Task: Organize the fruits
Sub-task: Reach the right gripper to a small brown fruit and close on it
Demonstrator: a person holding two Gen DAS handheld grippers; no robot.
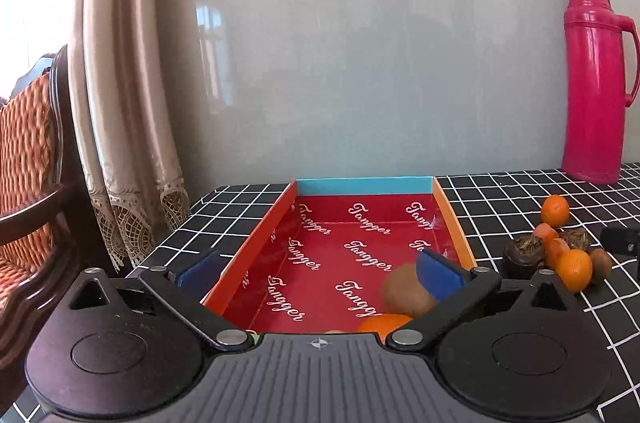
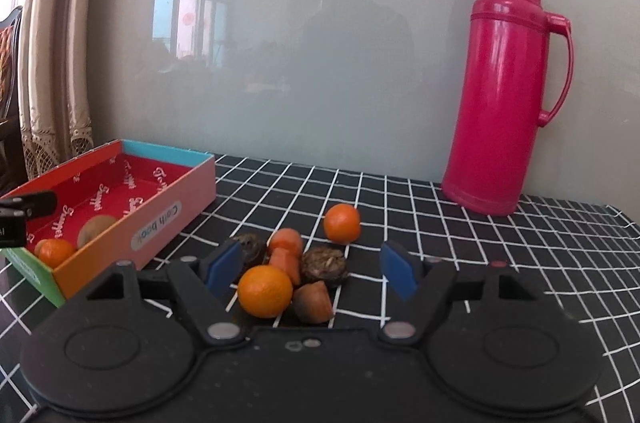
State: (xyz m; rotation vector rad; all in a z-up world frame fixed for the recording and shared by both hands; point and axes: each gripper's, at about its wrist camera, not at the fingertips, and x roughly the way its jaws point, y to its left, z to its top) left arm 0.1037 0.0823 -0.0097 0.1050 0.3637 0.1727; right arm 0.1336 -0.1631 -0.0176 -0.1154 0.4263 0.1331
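Note:
A shallow box with a red printed floor [image 1: 340, 247] lies on the checked tablecloth; it also shows at the left of the right wrist view [image 2: 160, 223]. A brown kiwi [image 1: 406, 293] and an orange tangerine [image 1: 384, 325] lie in its near end. My left gripper [image 1: 318, 271] is open above that end, empty. A pile of fruit lies right of the box: tangerines [image 2: 266, 291] [image 2: 342, 223], carrot pieces [image 2: 286, 243] and dark round fruits [image 2: 324, 265]. My right gripper [image 2: 312, 273] is open, its fingers astride the near part of the pile, touching nothing.
A tall pink thermos jug [image 2: 508, 95] stands at the back right against the glossy wall. A curtain [image 1: 124, 103] and a wicker chair [image 1: 28, 159] are beyond the table's left edge. The left gripper's fingertip [image 2: 28, 205] shows over the box.

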